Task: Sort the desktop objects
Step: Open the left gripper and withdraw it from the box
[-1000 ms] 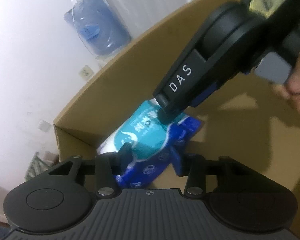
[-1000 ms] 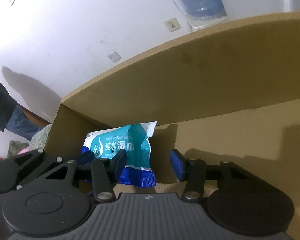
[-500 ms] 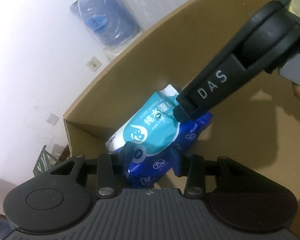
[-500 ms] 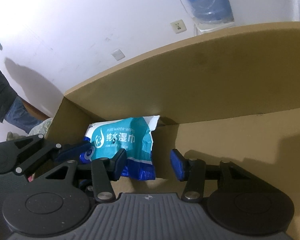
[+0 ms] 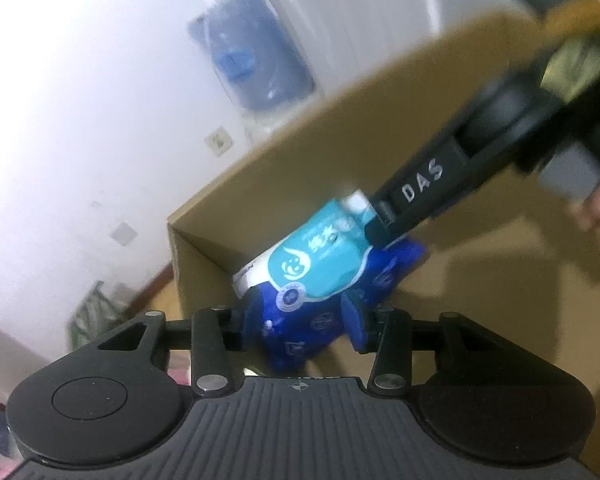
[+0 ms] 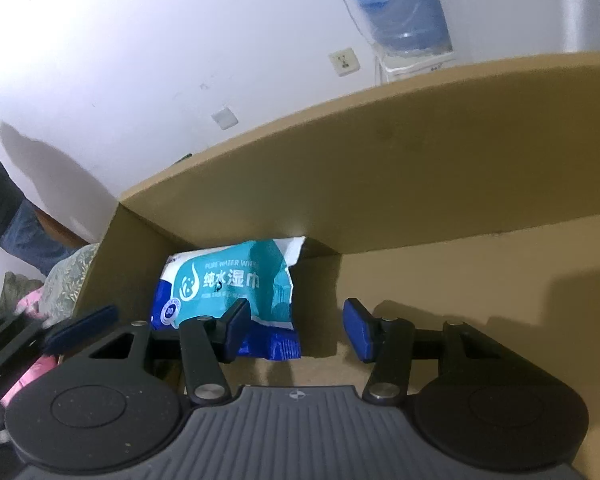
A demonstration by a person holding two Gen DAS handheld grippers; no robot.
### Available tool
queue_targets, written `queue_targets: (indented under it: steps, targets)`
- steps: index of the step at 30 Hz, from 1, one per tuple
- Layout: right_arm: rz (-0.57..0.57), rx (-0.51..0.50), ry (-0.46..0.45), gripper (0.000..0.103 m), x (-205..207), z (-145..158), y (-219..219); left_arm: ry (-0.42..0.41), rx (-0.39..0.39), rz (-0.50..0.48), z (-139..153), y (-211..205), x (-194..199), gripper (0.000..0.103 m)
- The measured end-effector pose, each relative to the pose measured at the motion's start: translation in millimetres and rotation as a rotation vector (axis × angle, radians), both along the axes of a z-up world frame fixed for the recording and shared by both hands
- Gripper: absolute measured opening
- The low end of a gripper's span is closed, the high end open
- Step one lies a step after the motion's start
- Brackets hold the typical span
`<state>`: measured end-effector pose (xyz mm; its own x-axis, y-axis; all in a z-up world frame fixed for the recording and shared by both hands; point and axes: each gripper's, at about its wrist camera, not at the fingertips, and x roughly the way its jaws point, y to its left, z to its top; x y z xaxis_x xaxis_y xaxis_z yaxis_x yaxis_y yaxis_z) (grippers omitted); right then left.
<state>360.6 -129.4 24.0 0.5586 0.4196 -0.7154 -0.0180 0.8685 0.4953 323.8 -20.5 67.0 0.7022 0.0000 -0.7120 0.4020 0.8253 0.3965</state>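
A teal and blue wet wipes pack [image 6: 230, 294] lies in the far left corner of a cardboard box [image 6: 420, 184]. In the left wrist view the pack [image 5: 320, 268] sits beyond my open left gripper [image 5: 300, 320], whose fingers are wide apart and empty. My right gripper [image 6: 296, 330] is open over the box floor, just right of the pack. Its black arm marked DAS [image 5: 440, 188] reaches in from the upper right, touching the pack's top end. One blue left finger [image 6: 80, 330] shows at the box's left edge.
The box walls [image 5: 300, 184] rise on the far and left sides. A white wall with sockets and a blue water jug [image 6: 396, 4] stand behind. A person in dark clothes [image 6: 4, 208] stands far left. Pink and grey cloth [image 6: 32, 308] lies outside the box.
The left gripper has pulled back and up from the pack, fingers still open. The right gripper has stayed open beside the pack. The pack lies in the corner as before.
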Motion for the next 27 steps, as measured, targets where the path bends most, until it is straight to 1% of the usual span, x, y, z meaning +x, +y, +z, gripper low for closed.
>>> queue_targets:
  steps: [2, 4, 5, 6, 7, 8, 10, 11, 13, 14, 16, 18, 19, 20, 22, 24, 25, 27]
  targets:
    - [-0.01, 0.003, -0.031, 0.055, -1.5, 4.6, -1.8, -0.029, -0.085, 0.027, 13.8, 9.9, -15.8, 0.046]
    - [-0.012, 0.031, -0.059, 0.055, -5.6, 11.7, -5.9, -0.064, -0.147, 0.046, 25.4, 24.4, -32.8, 0.046]
    - [-0.005, 0.055, -0.066, 0.055, -7.9, 15.5, -8.6, -0.094, -0.203, 0.035, 34.8, 28.7, -42.2, 0.046]
    - [0.004, 0.074, -0.071, 0.055, -7.5, 19.2, -4.7, -0.119, -0.255, 0.022, 31.4, 30.6, -57.2, 0.046]
    - [0.015, 0.084, -0.077, 0.055, -10.2, 25.5, -4.2, -0.144, -0.308, 0.012, 36.7, 37.5, -71.5, 0.047]
    - [0.024, 0.086, -0.091, 0.055, -14.9, 32.9, -4.9, -0.157, -0.36, -0.014, 35.0, 42.5, -82.5, 0.048]
    - [0.054, 0.075, -0.13, 0.055, -27.0, 49.3, -6.8, -0.184, -0.453, -0.053, 44.3, 54.1, -115.3, 0.05]
    - [0.072, 0.066, -0.153, 0.055, -34.1, 58.4, -7.8, -0.188, -0.478, -0.056, 45.9, 57.3, -128.6, 0.05]
    - [0.1, 0.042, -0.193, 0.055, -48.6, 74.5, -9.3, -0.202, -0.509, -0.026, 43.0, 66.6, -146.7, 0.05]
    - [0.112, 0.034, -0.213, 0.055, -57.4, 83.1, -11.9, -0.211, -0.538, -0.015, 43.8, 71.6, -159.0, 0.05]
    - [0.132, 0.014, -0.252, 0.058, -74.2, 97.1, -17.1, -0.219, -0.596, -0.008, 43.7, 79.0, -178.6, 0.05]
    - [0.138, -0.016, -0.285, 0.059, -89.8, 110.2, -23.6, -0.24, -0.625, 0.008, 40.0, 85.6, -192.3, 0.05]
    - [0.14, -0.031, -0.294, 0.06, -93.9, 114.4, -24.9, -0.254, -0.626, 0.018, 38.3, 89.7, -197.2, 0.05]
    - [0.14, -0.048, -0.303, 0.06, -98.2, 118.8, -26.0, -0.276, -0.625, 0.039, 30.1, 96.2, -194.6, 0.05]
    - [0.142, -0.068, -0.317, 0.06, -108.3, 123.3, -29.1, -0.301, -0.621, 0.075, 31.0, 105.3, -204.0, 0.05]
    - [0.153, -0.065, -0.324, 0.06, -120.9, 126.6, -35.1, -0.319, -0.634, 0.117, 23.7, 115.7, -198.0, 0.05]
    - [0.161, -0.064, -0.327, 0.06, -130.4, 127.7, -38.4, -0.32, -0.65, 0.124, 22.7, 119.7, -200.9, 0.05]
    - [0.18, -0.064, -0.329, 0.061, -147.4, 126.6, -44.5, -0.311, -0.721, 0.127, 18.4, 129.3, -207.8, 0.05]
